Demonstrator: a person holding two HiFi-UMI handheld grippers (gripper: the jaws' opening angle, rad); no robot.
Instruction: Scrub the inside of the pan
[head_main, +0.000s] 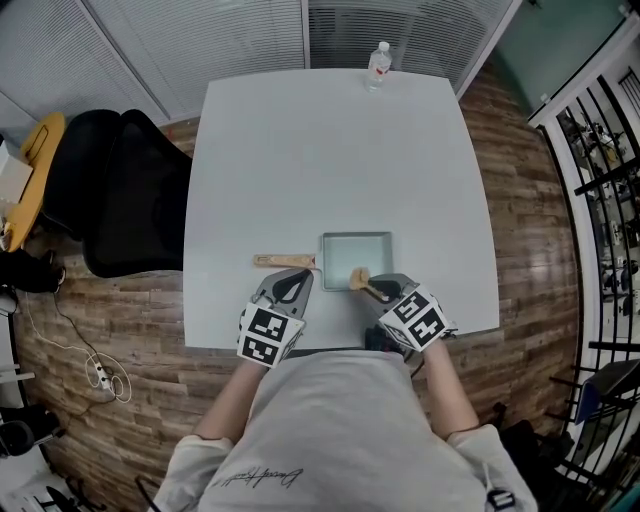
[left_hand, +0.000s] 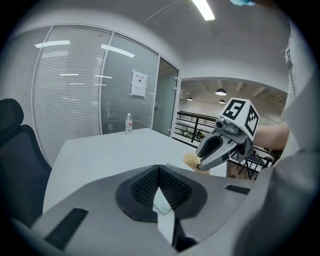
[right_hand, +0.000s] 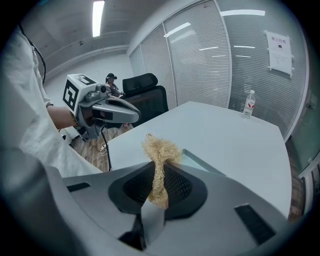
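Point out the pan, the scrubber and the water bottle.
pan (head_main: 352, 252): head view, bare inside floor.
scrubber (right_hand: 160, 148): right gripper view, frayed fibre tuft.
water bottle (head_main: 378, 66): head view, its body.

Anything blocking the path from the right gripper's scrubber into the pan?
Nothing visible. The tan fibre scrubber, clamped in the right gripper, is at the near right corner of the square grey pan with a wooden handle. The pan's inside looks bare.

A white table (head_main: 330, 150) stands on a wood-plank floor (head_main: 520, 300). At the far side are glass walls with closed blinds (head_main: 200, 40). A black office chair (head_main: 130, 190) is left of the table, a black railing (head_main: 600, 150) at right. A strip light (right_hand: 98, 17) glows overhead.
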